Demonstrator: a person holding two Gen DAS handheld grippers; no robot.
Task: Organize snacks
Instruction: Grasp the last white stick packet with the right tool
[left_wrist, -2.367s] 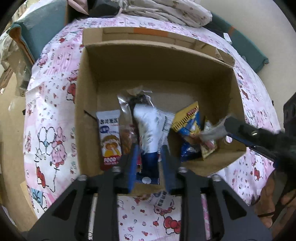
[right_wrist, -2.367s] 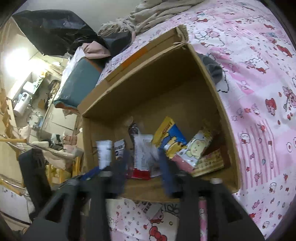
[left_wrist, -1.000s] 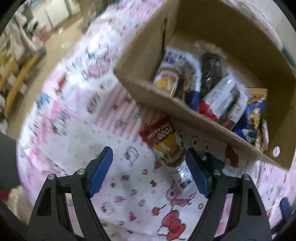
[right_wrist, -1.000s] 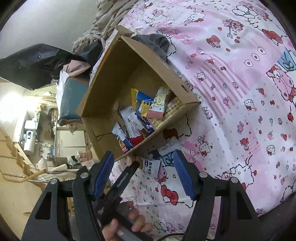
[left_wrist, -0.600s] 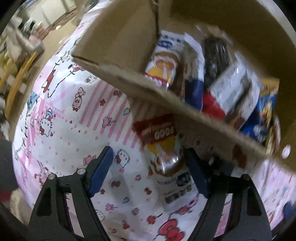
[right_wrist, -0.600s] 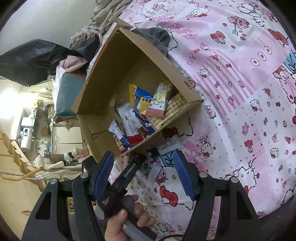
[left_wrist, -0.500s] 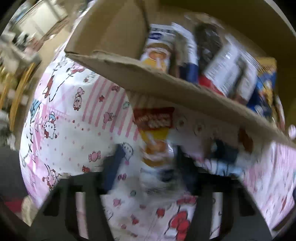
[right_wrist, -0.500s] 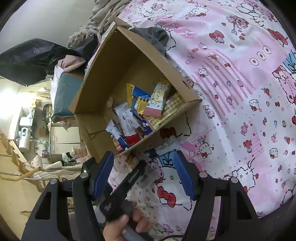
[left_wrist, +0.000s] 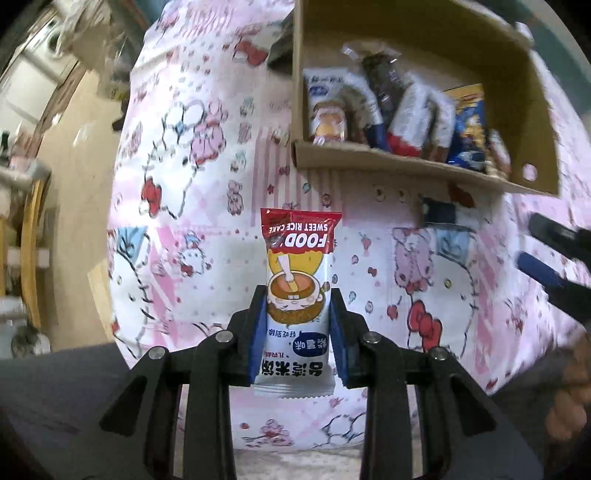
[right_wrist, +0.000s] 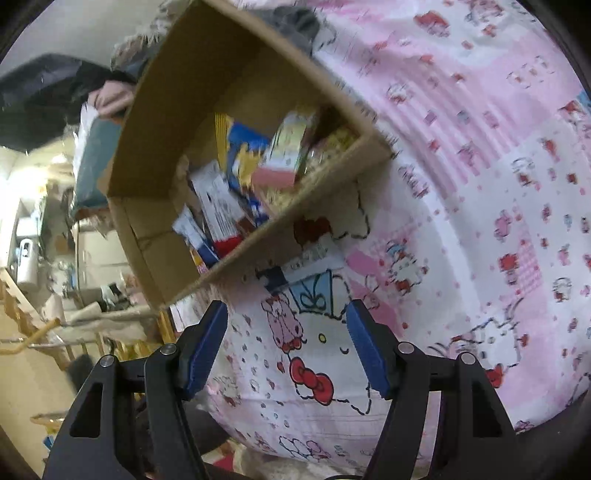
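The rice cake packet (left_wrist: 295, 291) is clamped in the left gripper (left_wrist: 297, 332), lifted clear of the pink cartoon bedsheet (left_wrist: 192, 229) just before the cardboard box (left_wrist: 369, 162). Placement among the packets inside seems next. The right gripper (right_wrist: 288, 347) is held wide, empty. A cluttered room lies beyond.

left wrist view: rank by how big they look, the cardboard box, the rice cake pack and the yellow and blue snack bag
1. cardboard box
2. rice cake pack, though nearness to the camera enlarges it
3. yellow and blue snack bag, farther off in the box
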